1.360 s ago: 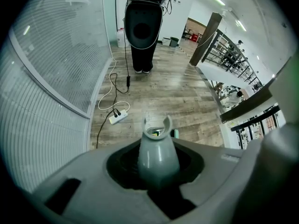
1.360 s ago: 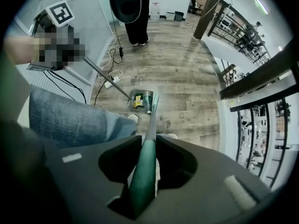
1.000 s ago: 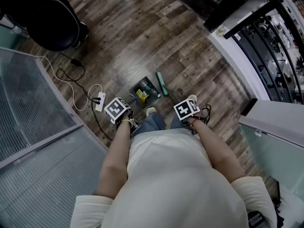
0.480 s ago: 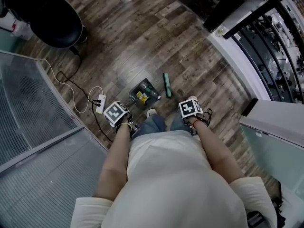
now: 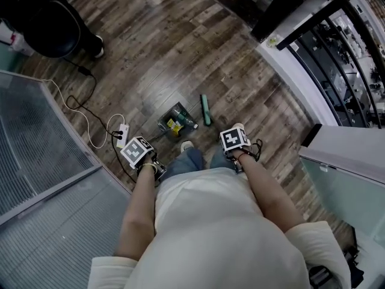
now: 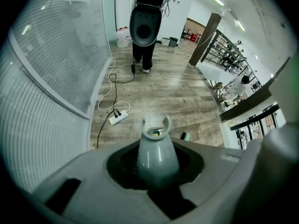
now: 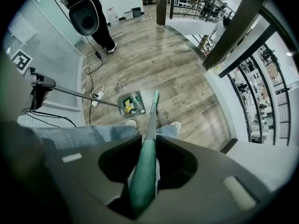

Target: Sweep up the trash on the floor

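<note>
A grey dustpan (image 5: 175, 120) rests on the wood floor just ahead of the person's shoes, with yellow and green trash (image 7: 129, 105) inside it. Its long grey handle (image 6: 156, 155) runs back into my left gripper (image 6: 156, 167), which is shut on it. The green broom head (image 5: 206, 109) lies on the floor at the pan's right side. The broom's green handle (image 7: 145, 171) runs up into my right gripper (image 7: 147, 164), which is shut on it. In the head view, the left gripper (image 5: 137, 151) and the right gripper (image 5: 234, 139) are held close to the body.
A white power strip (image 5: 122, 136) and its cables lie left of the dustpan. A frosted glass partition (image 5: 36, 155) borders the left side. A person in black (image 6: 145, 27) stands further off. A white ledge with black railing (image 5: 313, 59) runs along the right.
My left gripper has drifted left and back toward the body with the dustpan handle. The broom head stays beside the pan. The view has shifted a little.
</note>
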`<state>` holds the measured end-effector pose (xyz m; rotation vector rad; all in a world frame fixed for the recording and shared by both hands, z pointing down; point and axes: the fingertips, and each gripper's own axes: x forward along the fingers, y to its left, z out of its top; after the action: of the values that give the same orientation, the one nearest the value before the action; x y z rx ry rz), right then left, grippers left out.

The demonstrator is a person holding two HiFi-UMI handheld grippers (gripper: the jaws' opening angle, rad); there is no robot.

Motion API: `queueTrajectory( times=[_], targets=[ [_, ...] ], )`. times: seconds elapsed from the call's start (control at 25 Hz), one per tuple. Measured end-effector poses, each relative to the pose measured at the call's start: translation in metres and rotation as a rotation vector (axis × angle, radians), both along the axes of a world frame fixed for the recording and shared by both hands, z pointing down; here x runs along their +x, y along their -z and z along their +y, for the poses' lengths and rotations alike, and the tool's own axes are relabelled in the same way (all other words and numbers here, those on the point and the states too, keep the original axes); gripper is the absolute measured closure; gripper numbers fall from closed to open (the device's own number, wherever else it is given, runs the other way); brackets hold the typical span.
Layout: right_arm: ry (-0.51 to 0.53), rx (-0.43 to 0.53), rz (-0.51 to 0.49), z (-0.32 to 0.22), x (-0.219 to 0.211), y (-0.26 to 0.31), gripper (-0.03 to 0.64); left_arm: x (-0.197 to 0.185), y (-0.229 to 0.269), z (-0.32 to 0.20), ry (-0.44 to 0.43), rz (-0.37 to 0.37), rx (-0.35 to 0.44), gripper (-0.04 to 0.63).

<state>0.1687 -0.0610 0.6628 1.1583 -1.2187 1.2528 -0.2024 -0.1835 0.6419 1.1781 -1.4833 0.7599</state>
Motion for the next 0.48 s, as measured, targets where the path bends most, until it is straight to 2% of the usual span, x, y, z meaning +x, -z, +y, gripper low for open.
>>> queueTrajectory(
  times=[0.48],
  targets=[
    [-0.011,0.002,-0.001,0.0016,0.0023,-0.0016,0.515,-0.001,-0.0032,0.0024,-0.003,0.002,0.003,0.505]
  ],
)
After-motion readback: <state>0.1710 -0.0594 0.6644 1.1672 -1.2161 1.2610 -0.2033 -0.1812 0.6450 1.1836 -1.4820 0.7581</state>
